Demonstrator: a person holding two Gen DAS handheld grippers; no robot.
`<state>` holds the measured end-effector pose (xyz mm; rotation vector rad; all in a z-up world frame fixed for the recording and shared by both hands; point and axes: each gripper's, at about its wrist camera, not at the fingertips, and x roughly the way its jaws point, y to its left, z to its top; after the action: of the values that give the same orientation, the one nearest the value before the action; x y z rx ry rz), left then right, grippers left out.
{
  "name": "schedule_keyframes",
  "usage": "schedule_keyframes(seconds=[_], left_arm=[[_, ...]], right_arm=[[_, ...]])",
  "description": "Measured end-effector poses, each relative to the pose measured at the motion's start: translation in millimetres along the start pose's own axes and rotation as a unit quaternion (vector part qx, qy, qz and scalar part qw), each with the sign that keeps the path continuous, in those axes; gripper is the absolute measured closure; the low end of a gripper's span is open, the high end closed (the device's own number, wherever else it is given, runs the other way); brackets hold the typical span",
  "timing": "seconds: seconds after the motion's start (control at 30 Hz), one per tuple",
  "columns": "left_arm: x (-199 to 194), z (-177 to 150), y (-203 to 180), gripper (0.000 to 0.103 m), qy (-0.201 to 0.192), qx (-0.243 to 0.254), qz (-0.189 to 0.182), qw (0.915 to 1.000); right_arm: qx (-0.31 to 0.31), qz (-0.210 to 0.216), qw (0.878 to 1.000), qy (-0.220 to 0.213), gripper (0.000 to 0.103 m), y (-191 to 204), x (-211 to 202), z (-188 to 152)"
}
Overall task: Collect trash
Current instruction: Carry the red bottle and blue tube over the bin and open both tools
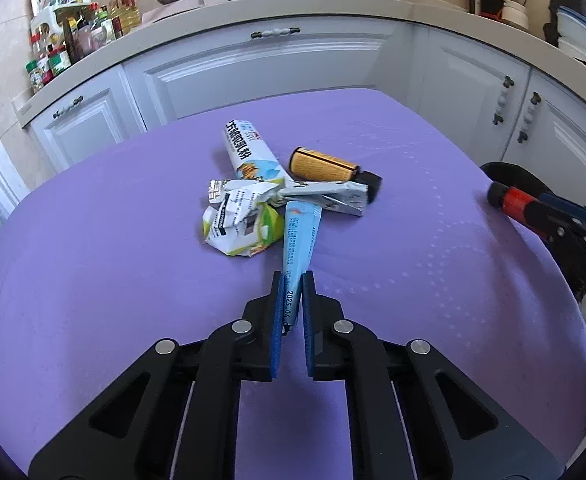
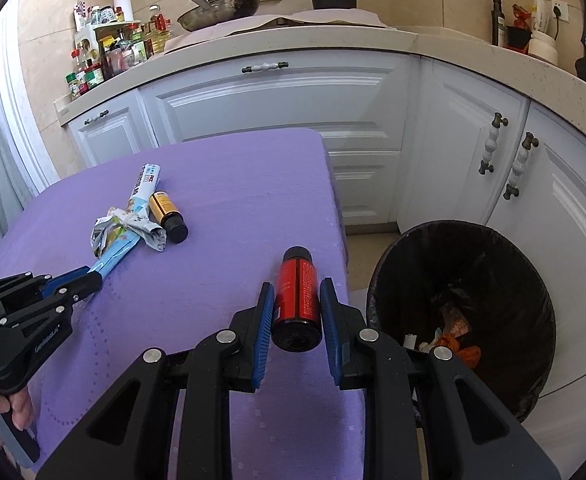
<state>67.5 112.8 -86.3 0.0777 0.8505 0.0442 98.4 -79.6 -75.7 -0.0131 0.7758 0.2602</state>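
Two hand-held tools, each gripping one piece of trash over a purple-covered bench, with a bin waiting at the right.

The left tool (image 1: 291, 300) is pinched nearly closed on the near end of a long light-blue sachet (image 1: 301, 236), whose far end lies against the trash pile (image 1: 253, 204) of crumpled wrappers, another sachet and an amber bottle (image 1: 323, 165) mid-bench. The right tool (image 2: 296, 312) clamps a red bottle (image 2: 296, 292) with a black cap, held above the bench's right edge, just beside the black-lined trash bin (image 2: 461, 312) on the floor, which already holds scraps. The step in hand looks like carrying items to the bin. Next, the red bottle likely needs moving over the bin mouth before release; the sachet must lift clear of the pile.
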Motion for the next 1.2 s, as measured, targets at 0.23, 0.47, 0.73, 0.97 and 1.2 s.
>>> schedule_keyframes(seconds=[0.23,0.47,0.73,0.97,1.2], left_arm=[[-21.5,-3.5,-1.5,0.096,-0.02,-0.016,-0.004,0.9997],[-41.5,1.7,0.3,0.096,-0.042,-0.026,0.0,0.9988],[-58.0,14.3,-11.4,0.096,-0.069,-0.03,-0.001,0.9972],[-66.3,30.1,-45.7,0.096,-0.094,-0.021,-0.027,0.995],[-64.8,44.6,-89.4,0.096,-0.105,-0.005,-0.057,0.9929]], right_arm=[[-0.004,-0.003,1.0,-0.002,0.079,0.3,-3.1,-2.3],[-0.007,-0.005,1.0,-0.01,0.079,2.2,-10.1,-1.4],[-0.001,-0.023,0.999,-0.032,0.079,-7.9,-28.1,3.5],[0.018,-0.061,0.997,-0.052,0.079,-36.1,-47.0,4.6],[0.042,-0.102,0.992,-0.066,0.079,-72.5,-60.8,1.5]])
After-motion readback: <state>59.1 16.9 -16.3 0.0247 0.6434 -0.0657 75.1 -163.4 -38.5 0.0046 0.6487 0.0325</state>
